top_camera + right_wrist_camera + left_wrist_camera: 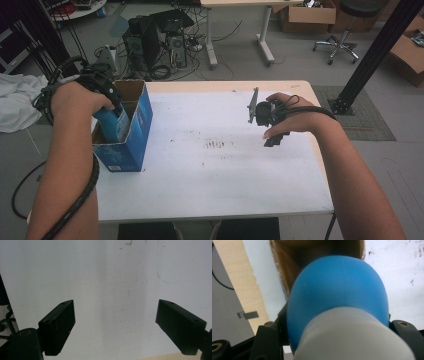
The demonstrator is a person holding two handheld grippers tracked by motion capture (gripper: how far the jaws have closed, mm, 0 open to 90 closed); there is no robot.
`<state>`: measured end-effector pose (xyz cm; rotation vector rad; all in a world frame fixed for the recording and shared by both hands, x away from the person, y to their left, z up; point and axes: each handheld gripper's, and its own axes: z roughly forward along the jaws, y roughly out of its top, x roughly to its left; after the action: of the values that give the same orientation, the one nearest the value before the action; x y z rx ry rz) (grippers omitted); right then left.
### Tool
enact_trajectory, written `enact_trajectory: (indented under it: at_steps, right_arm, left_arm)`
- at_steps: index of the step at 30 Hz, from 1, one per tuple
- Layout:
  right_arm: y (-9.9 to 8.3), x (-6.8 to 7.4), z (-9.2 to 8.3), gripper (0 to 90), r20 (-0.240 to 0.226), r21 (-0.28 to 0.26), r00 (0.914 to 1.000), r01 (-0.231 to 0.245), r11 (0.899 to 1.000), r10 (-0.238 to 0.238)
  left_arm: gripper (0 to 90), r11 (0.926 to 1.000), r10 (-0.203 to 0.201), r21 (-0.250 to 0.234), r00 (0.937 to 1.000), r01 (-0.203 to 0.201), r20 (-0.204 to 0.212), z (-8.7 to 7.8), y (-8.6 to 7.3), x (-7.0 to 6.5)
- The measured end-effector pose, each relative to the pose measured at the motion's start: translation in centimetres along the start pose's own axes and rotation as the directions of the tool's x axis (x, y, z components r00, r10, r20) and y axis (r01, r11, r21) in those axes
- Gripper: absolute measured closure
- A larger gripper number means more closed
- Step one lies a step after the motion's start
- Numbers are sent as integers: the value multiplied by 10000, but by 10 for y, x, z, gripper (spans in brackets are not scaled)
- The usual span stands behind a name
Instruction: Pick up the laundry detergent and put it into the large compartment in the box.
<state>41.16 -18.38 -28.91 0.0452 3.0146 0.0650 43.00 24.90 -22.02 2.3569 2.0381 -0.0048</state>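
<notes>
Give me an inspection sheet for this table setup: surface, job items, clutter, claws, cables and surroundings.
Surface: white table, dark smudges near the middle.
Job's things: blue bottle with a white cap, held in the mouth of the open blue cardboard box at the table's left edge.
Clutter: nothing seen on the table.
Grippers: left claw shut on the blue bottle; right claw open, nothing between its jaws, over bare table.
Cables: black cable runs along the left forearm; another loops round the right hand.
Surroundings: computer tower, tangled wires, cardboard boxes, office chair on the floor beyond.
</notes>
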Motion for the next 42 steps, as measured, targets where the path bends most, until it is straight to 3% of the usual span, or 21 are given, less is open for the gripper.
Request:
enact_trajectory:
  at_steps: [22,36,42]
  right_arm:
    - [-1,-1,5,159,-34,-32,10000,-32,10000,32]
    - [-4,-1,9,159,-87,-39,9999,-98,9999,98]
    - [-5,-2,11,159,-72,45,9999,-103,9999,104]
  left_arm:
    - [404,9997,158,174,9998,-156,-107,51,1,3]
    - [403,9991,223,361,9993,-211,-311,72,4,2]
    - [402,9994,137,330,9996,-129,-258,72,4,4]
